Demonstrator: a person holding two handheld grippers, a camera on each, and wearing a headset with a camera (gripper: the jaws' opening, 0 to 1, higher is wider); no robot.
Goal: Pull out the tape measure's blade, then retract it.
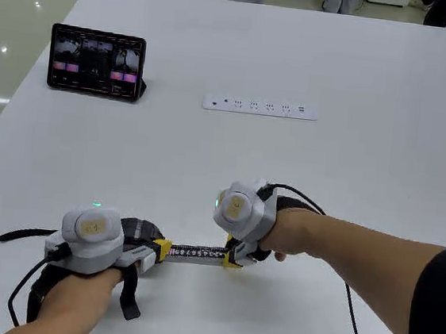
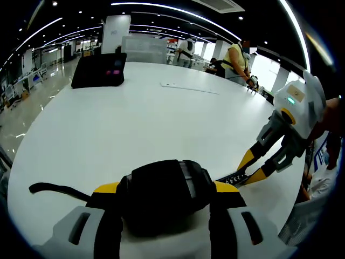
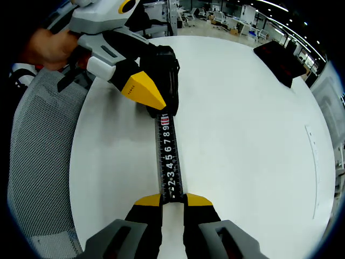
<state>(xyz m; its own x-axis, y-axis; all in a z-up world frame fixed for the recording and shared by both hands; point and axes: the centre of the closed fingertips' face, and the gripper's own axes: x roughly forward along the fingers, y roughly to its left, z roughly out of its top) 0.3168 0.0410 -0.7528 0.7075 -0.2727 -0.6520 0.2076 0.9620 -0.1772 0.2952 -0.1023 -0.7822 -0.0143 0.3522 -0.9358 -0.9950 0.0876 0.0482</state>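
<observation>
In the head view, my left gripper (image 1: 153,250) sits at the near left of the white table (image 1: 335,83), its jaws clamped on the black tape measure (image 1: 143,230). A short run of blade (image 1: 196,252) stretches rightward from the case to my right gripper (image 1: 233,257), which is pinched shut on the blade's end. A black strap (image 1: 20,233) lies on the table to the left of the case. Far across the table stand a tablet (image 1: 97,62) on the left and a white power strip (image 1: 259,107) nearer the middle, both well apart from the grippers. In the left gripper view, my left gripper (image 2: 164,189) holds the tape measure (image 2: 161,199) squeezed between its two yellow-tipped fingers, and the strap (image 2: 54,189) trails off to the left. The blade (image 2: 233,178) comes out to the right, where the right gripper (image 2: 253,168) has its tips closed on it. The tablet (image 2: 99,70) and the power strip (image 2: 188,88) sit on the far side. In the right gripper view, my right gripper (image 3: 172,200) grips the blade (image 3: 168,156) near its low numbers, and the blade runs straight away to the tape measure (image 3: 166,73), held by the left gripper (image 3: 144,89). The tablet (image 3: 280,59) stands at the far right, and a grey mesh chair (image 3: 38,162) is beside the table's left edge.
</observation>
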